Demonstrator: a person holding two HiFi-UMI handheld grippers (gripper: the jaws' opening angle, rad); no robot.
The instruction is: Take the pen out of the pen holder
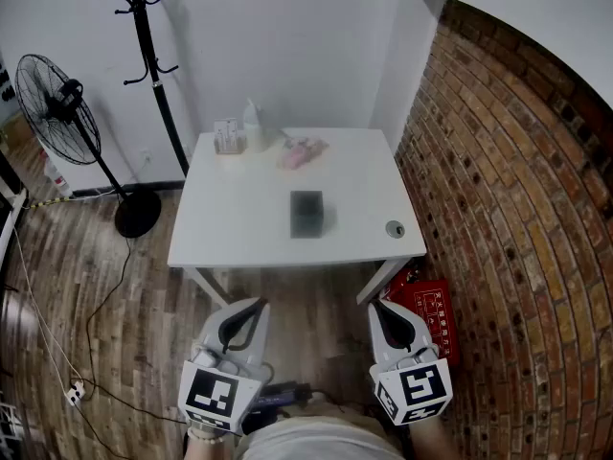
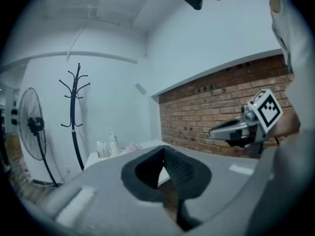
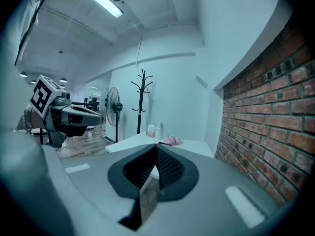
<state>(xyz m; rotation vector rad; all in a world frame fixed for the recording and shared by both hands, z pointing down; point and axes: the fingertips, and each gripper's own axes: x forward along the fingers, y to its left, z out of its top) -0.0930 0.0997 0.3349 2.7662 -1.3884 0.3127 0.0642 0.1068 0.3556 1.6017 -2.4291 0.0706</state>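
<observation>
A dark, box-shaped pen holder (image 1: 306,214) stands near the middle of the white table (image 1: 239,228); no pen shows in it from here. Both grippers hang well short of the table's front edge, over the wooden floor, pointing toward it. My left gripper (image 1: 251,307) is shut with nothing between its jaws, and its tips meet in its own view (image 2: 164,148). My right gripper (image 1: 381,307) is shut and empty too (image 3: 156,144). Each gripper sees the other beside it: the right gripper (image 2: 231,129) and the left gripper (image 3: 78,116). The pen holder is hidden in both gripper views.
At the table's back edge stand a white bottle (image 1: 253,126), a small rack of items (image 1: 227,136) and a pink object (image 1: 303,151). A small round thing (image 1: 395,229) lies front right. A fan (image 1: 57,103) and coat rack (image 1: 153,56) stand left; brick wall (image 1: 517,209) and red box (image 1: 431,316) right.
</observation>
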